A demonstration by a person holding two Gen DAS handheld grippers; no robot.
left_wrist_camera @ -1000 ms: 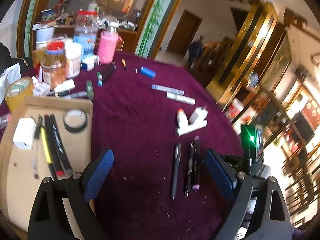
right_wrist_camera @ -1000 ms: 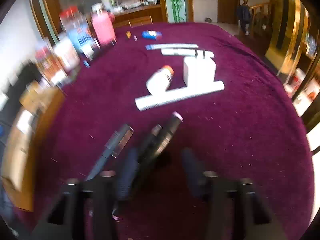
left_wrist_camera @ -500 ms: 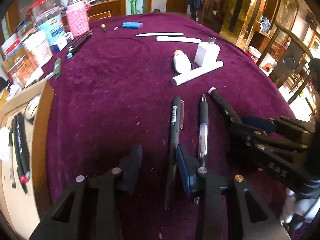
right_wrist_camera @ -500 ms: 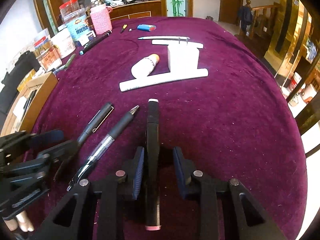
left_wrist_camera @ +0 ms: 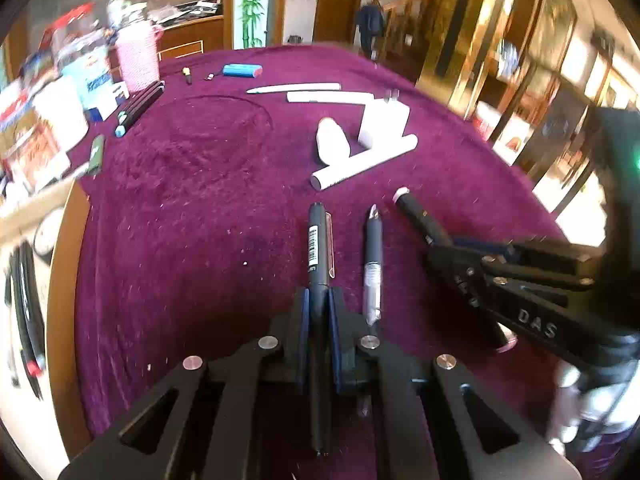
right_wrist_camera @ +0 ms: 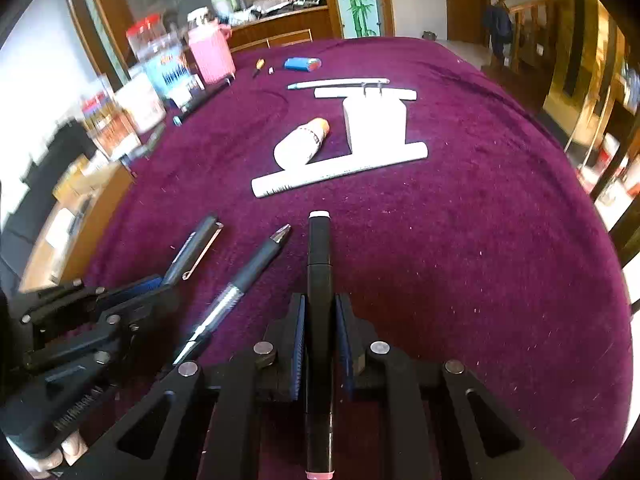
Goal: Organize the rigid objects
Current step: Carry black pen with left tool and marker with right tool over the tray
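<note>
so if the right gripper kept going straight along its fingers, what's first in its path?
Likely the long white tube lying crosswise on the purple cloth, beyond the tip of the black pink-capped marker the right gripper grips. Depth is unclear; pointing downward, it might meet cloth first.

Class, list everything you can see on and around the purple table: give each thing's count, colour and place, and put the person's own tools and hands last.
Table cloth: one, purple, under everything.
Clip pen: one, black, in left gripper.
Marker: one, black, pink ends, in right gripper.
Gel pen: one, black and clear, lying between them.
White tube: one, mid-table.
Small bottle: one, white, orange cap, behind tube.
Plug block: one, white, beside bottle.
Blue case: one, far side.
Pink container: one, far left.
Wooden tray: one, left edge.
Left gripper: black, closed on clip pen.
Right gripper: black, closed on marker.
</note>
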